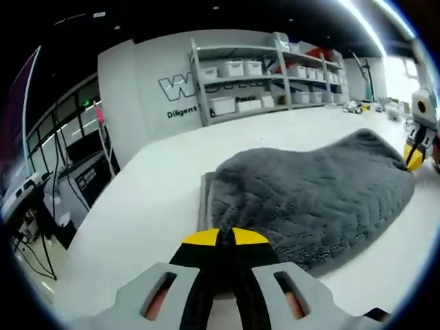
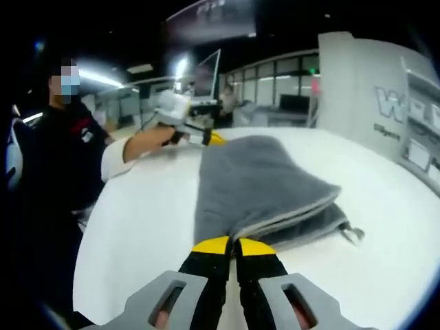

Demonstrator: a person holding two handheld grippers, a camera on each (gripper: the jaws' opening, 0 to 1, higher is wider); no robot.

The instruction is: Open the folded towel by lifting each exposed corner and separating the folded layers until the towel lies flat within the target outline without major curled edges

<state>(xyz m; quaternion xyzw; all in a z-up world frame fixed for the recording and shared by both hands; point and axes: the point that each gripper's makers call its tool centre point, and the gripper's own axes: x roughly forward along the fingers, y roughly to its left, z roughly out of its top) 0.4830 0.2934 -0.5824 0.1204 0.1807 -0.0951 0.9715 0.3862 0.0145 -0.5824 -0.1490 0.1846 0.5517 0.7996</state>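
**Inspector:** Left gripper view first; the left tongs stand with their yellow tips together, clamped on the near edge of the grey towel; the towel lies folded on the white tabletop, its upper layer humped, a lower layer showing at the left edge; the right tongs sit at the far corner.

**Assistant:** And the right gripper view?

**Inspector:** The right tongs are together, pinching the near edge of the towel; stacked layers gape just right of the tips; the left tongs hold the far corner; a person stands beside the tabletop.

**Assistant:** Advice for the step?

**Inspector:** In my judgement, confirm each grip holds the top layer alone; lift both ends together and level, carry the layer over evenly; keep it taut, or the edge may curl; no target outline is discernible, so I cannot judge placement.
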